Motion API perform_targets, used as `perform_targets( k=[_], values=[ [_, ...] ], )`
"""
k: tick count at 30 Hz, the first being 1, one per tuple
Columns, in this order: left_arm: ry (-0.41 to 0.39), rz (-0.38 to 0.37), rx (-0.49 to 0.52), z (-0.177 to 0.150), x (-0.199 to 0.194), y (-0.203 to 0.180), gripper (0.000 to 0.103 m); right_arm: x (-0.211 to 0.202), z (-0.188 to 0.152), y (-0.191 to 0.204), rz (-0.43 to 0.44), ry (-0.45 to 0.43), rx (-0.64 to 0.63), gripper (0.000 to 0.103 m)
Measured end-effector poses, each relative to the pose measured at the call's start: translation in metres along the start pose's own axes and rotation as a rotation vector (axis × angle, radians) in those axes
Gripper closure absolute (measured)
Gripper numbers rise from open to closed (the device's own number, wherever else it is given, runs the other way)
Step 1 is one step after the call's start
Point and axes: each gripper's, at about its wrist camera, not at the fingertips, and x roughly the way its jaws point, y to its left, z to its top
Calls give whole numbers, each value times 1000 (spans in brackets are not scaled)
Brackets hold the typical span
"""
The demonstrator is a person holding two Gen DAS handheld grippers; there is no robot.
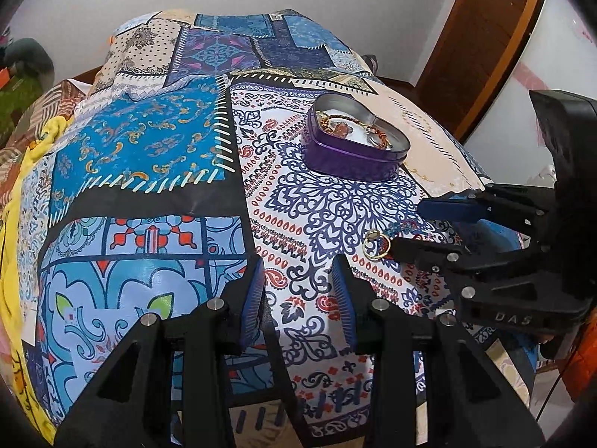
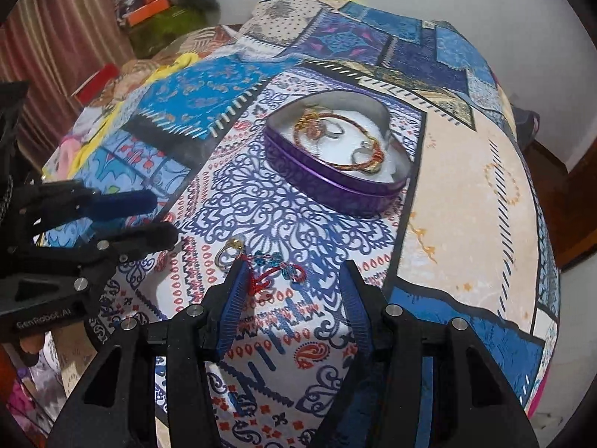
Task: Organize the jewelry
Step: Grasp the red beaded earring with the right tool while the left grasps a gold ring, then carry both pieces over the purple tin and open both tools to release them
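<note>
A purple heart-shaped tin (image 1: pixel 347 160) (image 2: pixel 324 190) stands uncovered on the patterned bedspread, with a red-gold braided bracelet (image 2: pixel 369 145) and some rings inside. Nearer lie a gold ring (image 1: pixel 375 244) (image 2: pixel 229 250) and a red cord bracelet with blue beads (image 2: pixel 278 270). My right gripper (image 2: pixel 294 272) (image 1: pixel 414 227) is open low over the cloth; the beaded bracelet lies between its fingers, close to the left pad. My left gripper (image 1: pixel 298 272) (image 2: pixel 164 216) is open and holds nothing, just left of the ring.
A patchwork bedspread (image 1: pixel 156 149) covers the bed. Yellow cloth (image 1: pixel 22 171) lies along its left side. A wooden door (image 1: pixel 485 37) stands beyond the bed's right edge. Boxes and clutter (image 2: pixel 149 7) are piled at the back left.
</note>
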Motion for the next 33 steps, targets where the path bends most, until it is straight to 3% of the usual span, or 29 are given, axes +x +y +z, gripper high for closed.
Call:
perform_targets(
  k=[2, 4, 5, 16, 25, 28, 31, 33],
  values=[
    [-1, -7, 2, 1, 1, -1, 66, 1, 0, 2, 11, 0, -10, 66],
    [-5, -16, 12, 3, 1, -5, 66, 1, -1, 3, 21, -2, -16, 89],
    [-6, -19, 15, 3, 1, -7, 66, 1, -1, 3, 30, 0, -14, 94],
    [16, -80, 79, 10, 10, -35, 66, -21, -7, -22, -36, -71, 84, 96],
    [25, -76, 118, 15, 25, -52, 66, -45, -13, -51, -72, -126, 162, 96],
    [18, -38, 145, 13, 29, -59, 67, -49, -15, -56, -78, -136, 181, 96],
    [13, -19, 163, 13, 30, -61, 86, -52, -16, -59, -75, -144, 190, 96],
    [14, -26, 155, 13, 30, -60, 86, -56, -15, -59, -73, -152, 191, 96]
  ],
)
